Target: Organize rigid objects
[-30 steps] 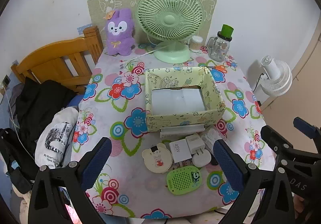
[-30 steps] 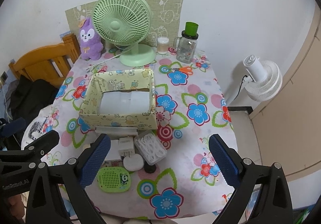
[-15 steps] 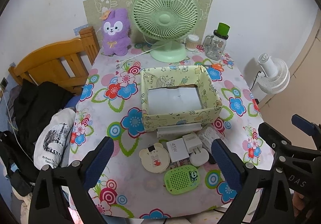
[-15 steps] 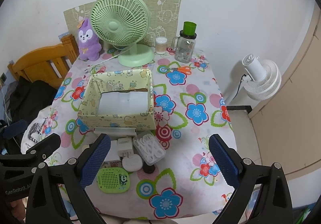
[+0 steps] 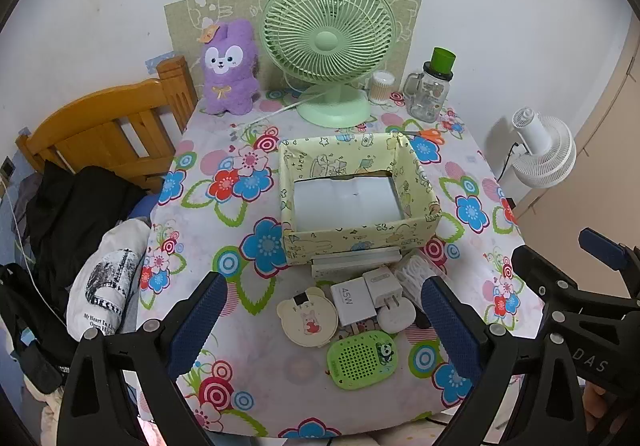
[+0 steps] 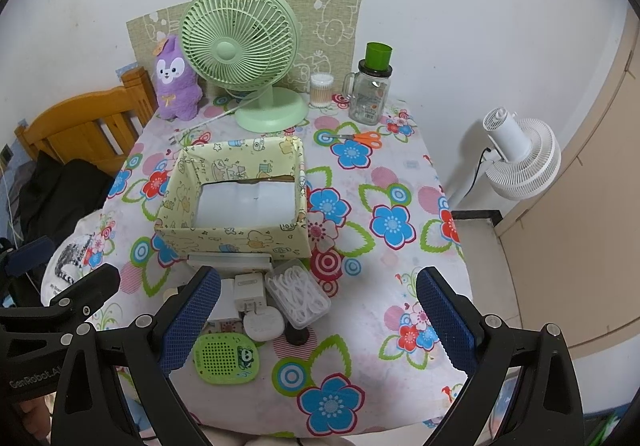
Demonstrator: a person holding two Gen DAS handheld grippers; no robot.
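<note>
A yellow patterned box (image 5: 360, 238) (image 6: 236, 236) stands open mid-table, its floor white and bare. In front of it lies a cluster: a cream bear-shaped disc (image 5: 308, 317), a white 45W charger (image 5: 353, 301), a white plug adapter (image 5: 385, 288) (image 6: 250, 292), a white oval case (image 5: 396, 316) (image 6: 264, 322), a green speaker (image 5: 362, 359) (image 6: 226, 358), a clear box of white picks (image 6: 298, 296) and a flat white bar (image 5: 356, 260). My left gripper (image 5: 326, 322) and right gripper (image 6: 318, 320) are both open and empty, held above the table's near edge.
At the table's back stand a green desk fan (image 5: 328, 42), a purple plush (image 5: 230, 70), a cotton-swab jar (image 5: 382, 86), a glass mug with green lid (image 5: 434, 86) and orange scissors (image 6: 360, 138). A wooden chair (image 5: 104, 130) is left; a white fan (image 5: 544, 150) right.
Both grippers have drawn back and up slightly, so the table looks a little farther off. Nothing on the table has moved, and both grippers stay open.
</note>
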